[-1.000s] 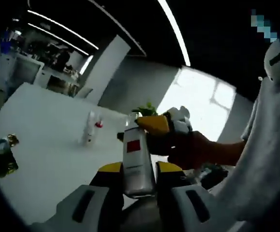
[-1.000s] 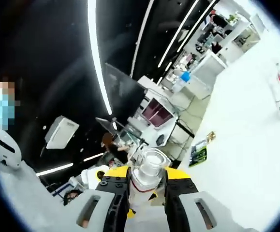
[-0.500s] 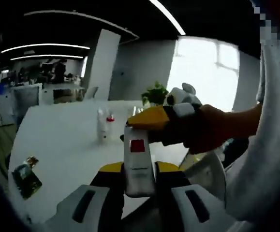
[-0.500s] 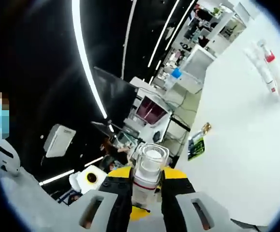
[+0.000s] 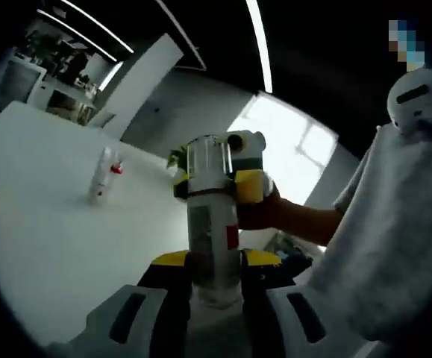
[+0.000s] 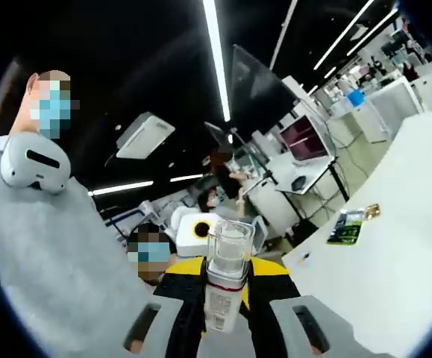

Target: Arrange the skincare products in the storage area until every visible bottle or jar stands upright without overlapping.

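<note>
Holding one clear-capped bottle (image 5: 210,224) up in the air, well above the white table (image 5: 44,239), left gripper (image 5: 214,262) squeezing its bottom, right gripper (image 6: 226,270) pinching near its cap. Risking a twist or drop if pulling apart unevenly, maybe knocking the small bottle (image 5: 102,175) standing there.

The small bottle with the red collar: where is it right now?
In the left gripper view the small bottle stands alone on the white table, left of the held spray bottle.

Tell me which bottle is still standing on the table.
The small white bottle with the red collar, far across the white table. The clear-capped bottle is held up between both grippers.
</note>
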A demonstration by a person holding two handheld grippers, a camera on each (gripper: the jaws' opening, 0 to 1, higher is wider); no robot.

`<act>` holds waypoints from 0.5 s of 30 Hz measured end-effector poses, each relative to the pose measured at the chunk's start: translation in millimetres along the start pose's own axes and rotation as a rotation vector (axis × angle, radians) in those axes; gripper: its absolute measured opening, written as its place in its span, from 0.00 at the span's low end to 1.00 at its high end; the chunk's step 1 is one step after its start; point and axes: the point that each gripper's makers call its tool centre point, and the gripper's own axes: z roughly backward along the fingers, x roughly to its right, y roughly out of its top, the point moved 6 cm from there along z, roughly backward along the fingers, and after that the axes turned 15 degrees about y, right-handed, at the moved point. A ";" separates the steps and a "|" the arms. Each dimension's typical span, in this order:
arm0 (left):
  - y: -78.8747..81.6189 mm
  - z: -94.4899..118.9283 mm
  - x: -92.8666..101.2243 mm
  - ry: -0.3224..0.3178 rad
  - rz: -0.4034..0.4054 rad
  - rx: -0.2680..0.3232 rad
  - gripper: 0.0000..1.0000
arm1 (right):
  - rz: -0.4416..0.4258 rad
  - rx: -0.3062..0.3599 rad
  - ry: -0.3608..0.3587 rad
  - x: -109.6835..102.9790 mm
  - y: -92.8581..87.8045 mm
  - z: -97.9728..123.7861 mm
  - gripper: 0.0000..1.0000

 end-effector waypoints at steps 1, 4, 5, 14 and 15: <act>-0.8 -0.6 2.2 -0.008 0.006 -0.003 0.22 | -0.001 -0.009 0.010 -1.2 -0.2 -0.3 0.14; -1.9 -0.4 8.4 -0.050 0.024 0.004 0.21 | 0.013 -0.012 0.056 -5.7 -0.4 -1.4 0.14; -2.1 -0.3 9.4 -0.058 0.030 0.006 0.21 | 0.016 -0.009 0.066 -7.1 -0.2 -2.1 0.14; 2.1 6.6 14.4 -0.118 0.098 0.043 0.20 | 0.011 -0.014 0.140 -11.5 3.4 -10.0 0.14; 4.9 6.5 14.0 -0.121 0.125 0.065 0.20 | 0.014 -0.005 0.139 -11.3 4.8 -10.1 0.14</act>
